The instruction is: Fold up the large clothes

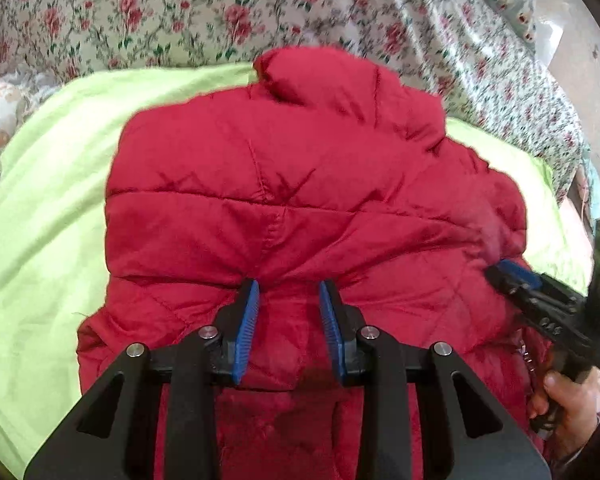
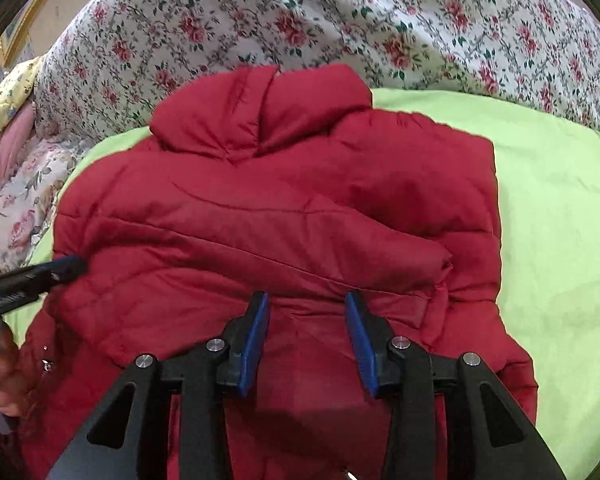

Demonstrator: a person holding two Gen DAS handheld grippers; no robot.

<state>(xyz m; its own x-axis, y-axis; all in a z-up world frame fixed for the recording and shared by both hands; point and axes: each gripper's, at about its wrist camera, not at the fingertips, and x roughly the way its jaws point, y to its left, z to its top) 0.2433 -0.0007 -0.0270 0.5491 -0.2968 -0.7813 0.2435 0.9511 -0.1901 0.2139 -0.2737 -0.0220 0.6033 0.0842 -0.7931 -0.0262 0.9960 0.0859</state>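
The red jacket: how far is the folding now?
Done: the red jacket lies on the green sheet with one sleeve folded across it. In hand: the left gripper and right gripper are open over its near edge. Left: the final folds.

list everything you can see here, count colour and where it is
puffer jacket: one, red, quilted, lying partly folded on the green sheet, collar end away from the cameras
sheet: one, lime green, spread under the jacket
floral bedding: white with red roses, bunched behind the jacket and sheet
yellow floral cloth: one piece, far left edge of the right wrist view
left gripper: one, black with blue pads, open over the jacket's near edge
right gripper: one, black with blue pads, open over the jacket's near edge
hand: one seen holding the right gripper's handle, lower right of the left wrist view
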